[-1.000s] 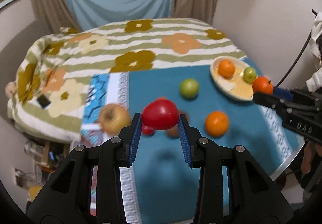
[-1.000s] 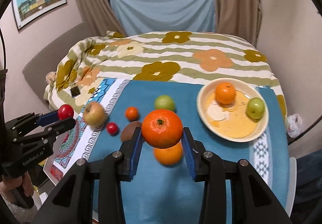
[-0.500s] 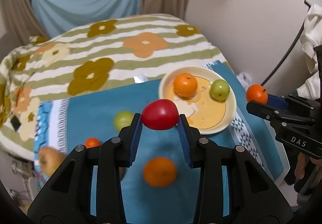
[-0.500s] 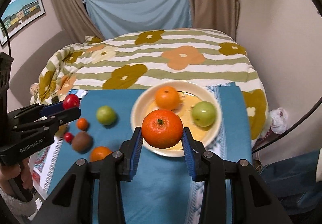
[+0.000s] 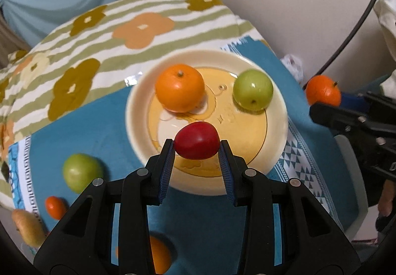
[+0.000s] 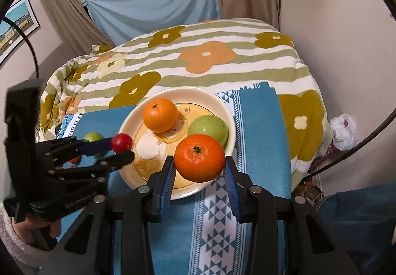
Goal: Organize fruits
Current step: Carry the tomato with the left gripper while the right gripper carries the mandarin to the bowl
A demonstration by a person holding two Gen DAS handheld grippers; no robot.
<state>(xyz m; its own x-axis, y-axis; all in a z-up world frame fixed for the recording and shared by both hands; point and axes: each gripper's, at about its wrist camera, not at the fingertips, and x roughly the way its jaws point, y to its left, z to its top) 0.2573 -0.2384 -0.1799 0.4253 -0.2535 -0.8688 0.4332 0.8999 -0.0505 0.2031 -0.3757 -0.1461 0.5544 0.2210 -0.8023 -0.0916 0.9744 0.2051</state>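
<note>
My left gripper (image 5: 196, 151) is shut on a red tomato (image 5: 197, 140) and holds it over the near part of the cream plate (image 5: 138, 102); it also shows in the right wrist view (image 6: 121, 148). My right gripper (image 6: 200, 163) is shut on an orange mandarin (image 6: 199, 157) above the plate's (image 6: 128, 124) near right rim; the mandarin also shows in the left wrist view (image 5: 323, 93). On the plate lie an orange (image 5: 180, 87) and a green apple (image 5: 253, 93).
On the blue cloth (image 5: 94, 126) left of the plate lie a green apple (image 5: 81, 172), a small orange fruit (image 5: 55, 206), a yellowish apple (image 5: 27, 226) and an orange (image 5: 159, 254). A flowered blanket (image 6: 205, 52) covers the bed behind. A wall stands at the right.
Both grippers have moved toward the plate with their fruits. The tomato now hangs over the plate and the mandarin over its near rim.
</note>
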